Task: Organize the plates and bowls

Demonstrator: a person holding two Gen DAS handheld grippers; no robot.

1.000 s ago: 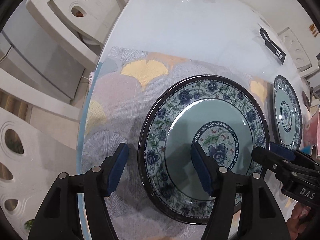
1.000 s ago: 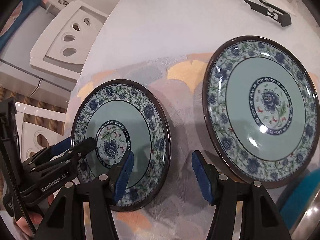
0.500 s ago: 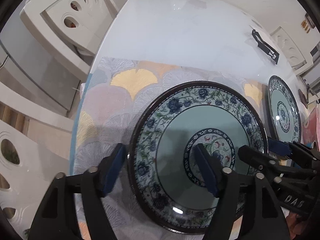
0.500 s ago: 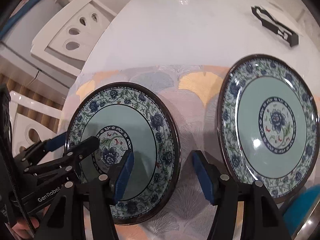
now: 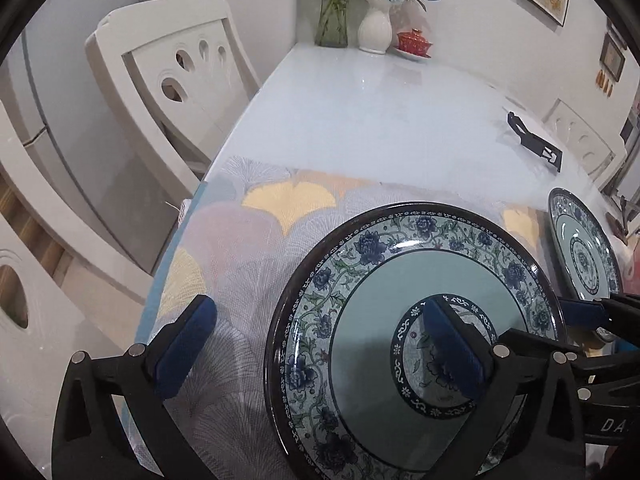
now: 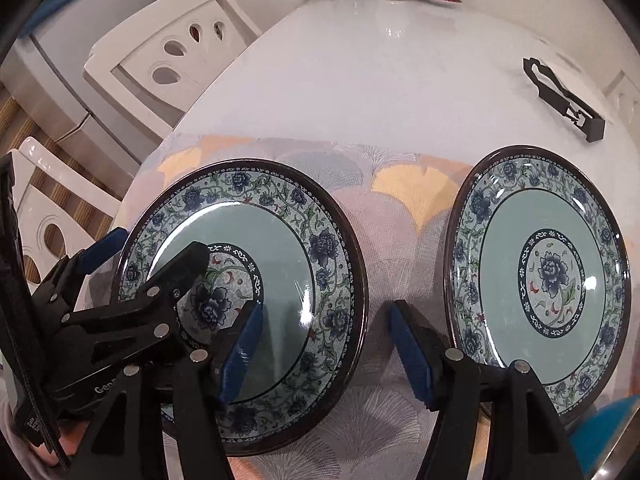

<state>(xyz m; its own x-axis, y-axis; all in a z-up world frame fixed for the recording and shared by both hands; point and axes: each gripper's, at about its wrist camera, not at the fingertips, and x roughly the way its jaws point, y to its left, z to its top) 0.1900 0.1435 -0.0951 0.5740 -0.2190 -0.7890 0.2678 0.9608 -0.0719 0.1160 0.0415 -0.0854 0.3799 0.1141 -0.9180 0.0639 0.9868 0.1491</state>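
Left wrist view shows my left gripper (image 5: 316, 348) with its jaws spread wide and opening further; its left finger is over the placemat and its right finger is over the centre of the near round ceramic plate with blue flowers and a pale green middle (image 5: 400, 292), and the pads press on nothing. This plate lies flat on the thin placemat printed with yellow, pink and grey ginkgo leaves (image 5: 260, 232), which covers the near end of the glossy white table (image 5: 360, 112). Right wrist view shows my right gripper (image 6: 324, 352) with its jaws apart and opening too; its left pad is over the right side of the same plate and its right pad is over the bare mat between the two plates, holding nothing. The second plate of the same pattern (image 6: 536, 276) lies beside the first, apart from it, on the same mat. Farther on the table I see a flat black plastic bracket (image 6: 560, 100), and at the far end a white vase (image 5: 374, 28) and a small red lidded cup (image 5: 414, 42). White chairs with oval cut-outs (image 5: 176, 64) stand at the left side.
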